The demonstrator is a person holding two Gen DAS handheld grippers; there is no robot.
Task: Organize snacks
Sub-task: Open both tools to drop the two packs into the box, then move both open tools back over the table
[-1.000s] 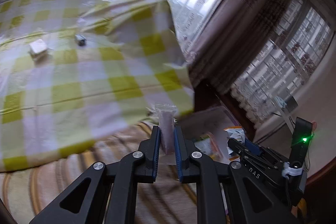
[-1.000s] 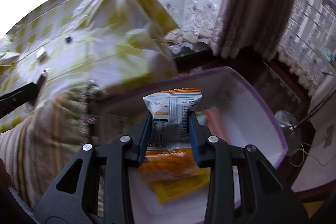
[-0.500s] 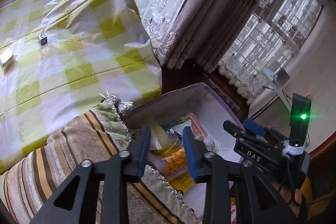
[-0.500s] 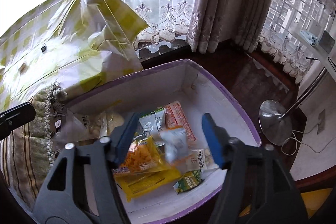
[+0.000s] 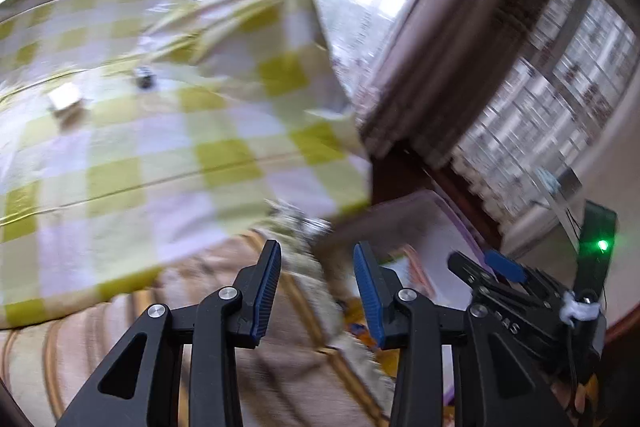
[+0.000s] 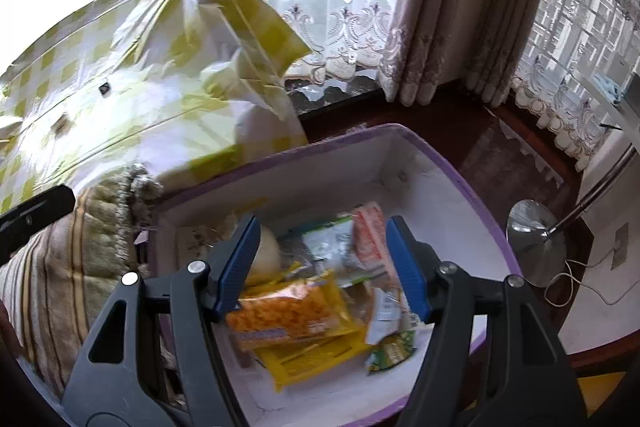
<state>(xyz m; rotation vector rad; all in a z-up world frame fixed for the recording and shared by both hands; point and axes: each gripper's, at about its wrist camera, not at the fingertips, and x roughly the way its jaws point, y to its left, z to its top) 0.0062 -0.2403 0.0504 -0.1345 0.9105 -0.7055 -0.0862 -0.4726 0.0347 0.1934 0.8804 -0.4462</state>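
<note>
Both claws are empty, so the drop step looks done and a new pick is judged to be next. For that, a claw must be taken to a snack not yet in the box and closed on it.

In the right wrist view, the right claw (image 6: 322, 267) is seen low in the middle, held wide with nothing between its jaws. Just past its tips the snacks (image 6: 304, 311) are piled in the middle of the box (image 6: 452, 167), under the claw and apart from it. An orange pack lies on top, with green and pink packs behind it.

In the left wrist view, the left claw (image 5: 316, 287) is seen at the bottom middle. Its jaws are opening and nothing is held between them. The picture is blurred. The box is seen at the lower right, past the right jaw. Farther off, at the upper left, two small things (image 5: 66, 99) are seen on the checked cloth (image 5: 160, 155). Whether they are snacks cannot be told.
</note>
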